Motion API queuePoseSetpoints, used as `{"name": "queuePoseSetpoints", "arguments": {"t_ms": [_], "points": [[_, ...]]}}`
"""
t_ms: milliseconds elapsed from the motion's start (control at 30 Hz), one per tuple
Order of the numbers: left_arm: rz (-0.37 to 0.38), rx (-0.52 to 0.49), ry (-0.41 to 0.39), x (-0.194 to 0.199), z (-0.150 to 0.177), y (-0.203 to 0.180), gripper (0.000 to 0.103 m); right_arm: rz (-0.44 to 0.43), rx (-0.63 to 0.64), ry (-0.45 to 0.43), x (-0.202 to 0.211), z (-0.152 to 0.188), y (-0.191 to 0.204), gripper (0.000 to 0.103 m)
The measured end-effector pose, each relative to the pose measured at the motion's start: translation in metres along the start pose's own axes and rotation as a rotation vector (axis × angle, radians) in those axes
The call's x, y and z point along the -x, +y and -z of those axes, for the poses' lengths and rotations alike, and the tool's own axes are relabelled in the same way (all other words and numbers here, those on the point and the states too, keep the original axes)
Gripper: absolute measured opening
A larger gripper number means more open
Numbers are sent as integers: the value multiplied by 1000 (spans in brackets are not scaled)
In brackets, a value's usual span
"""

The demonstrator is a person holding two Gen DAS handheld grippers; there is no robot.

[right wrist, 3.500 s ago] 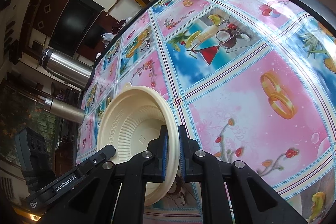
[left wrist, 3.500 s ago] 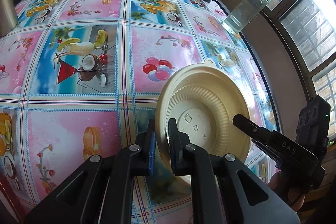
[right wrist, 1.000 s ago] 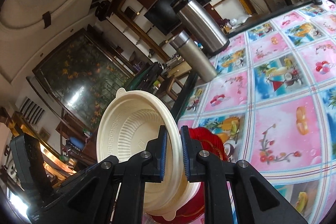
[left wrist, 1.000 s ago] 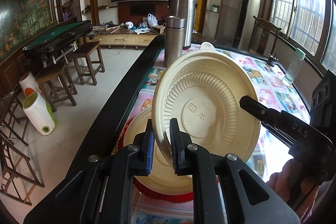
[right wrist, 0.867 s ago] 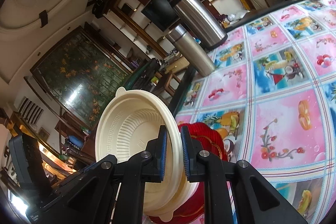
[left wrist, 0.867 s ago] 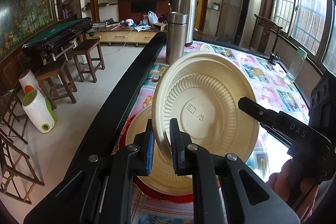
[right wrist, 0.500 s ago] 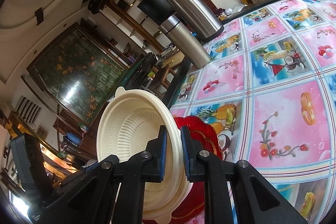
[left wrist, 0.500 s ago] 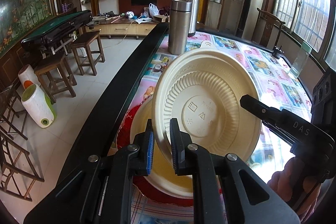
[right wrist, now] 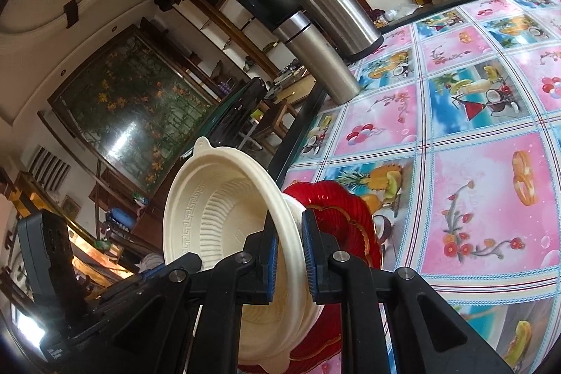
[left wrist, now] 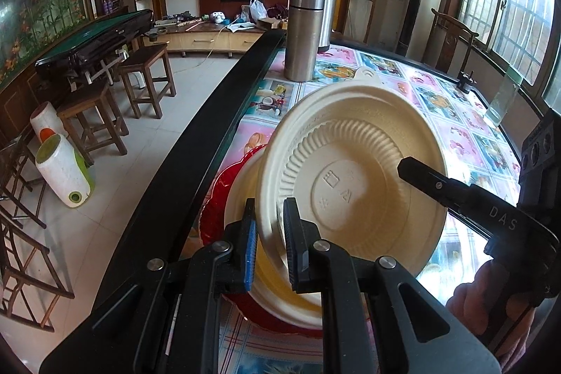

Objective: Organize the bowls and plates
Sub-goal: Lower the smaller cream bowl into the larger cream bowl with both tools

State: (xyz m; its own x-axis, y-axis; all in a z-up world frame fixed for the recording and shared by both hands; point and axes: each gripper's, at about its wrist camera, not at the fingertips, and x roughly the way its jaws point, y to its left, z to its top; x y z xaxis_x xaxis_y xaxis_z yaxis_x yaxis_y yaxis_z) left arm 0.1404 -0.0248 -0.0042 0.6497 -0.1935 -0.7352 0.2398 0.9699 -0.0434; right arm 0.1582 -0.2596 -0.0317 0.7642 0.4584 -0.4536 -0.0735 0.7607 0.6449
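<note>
Right hand-held gripper (left wrist: 417, 172) arm reads "DAS".

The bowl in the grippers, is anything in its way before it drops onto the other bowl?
Nothing visible. Both the left gripper and right gripper pinch the cream bowl's rim, tilted right above the other cream bowl on the red plate. The flask stands farther along the table.

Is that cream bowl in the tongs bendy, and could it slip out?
The cream bowl looks thin, moulded and disposable, so it is probably light and a bit bendy. Both tongs, left and right, pinch only its rim, so it might flex or slide. It probably wouldn't shatter if dropped onto the stack.
</note>
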Motion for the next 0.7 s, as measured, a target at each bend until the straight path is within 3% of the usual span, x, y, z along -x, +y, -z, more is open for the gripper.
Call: {"name": "queuePoseSetpoints", "arguments": {"t_ms": [433,700], "points": [[21,19,7,12,0,8,12,-98,-59,27,3,3,-7,16],[4,40,54,4,3,18,15,-80,-57,14,0,5,-10,16]]}}
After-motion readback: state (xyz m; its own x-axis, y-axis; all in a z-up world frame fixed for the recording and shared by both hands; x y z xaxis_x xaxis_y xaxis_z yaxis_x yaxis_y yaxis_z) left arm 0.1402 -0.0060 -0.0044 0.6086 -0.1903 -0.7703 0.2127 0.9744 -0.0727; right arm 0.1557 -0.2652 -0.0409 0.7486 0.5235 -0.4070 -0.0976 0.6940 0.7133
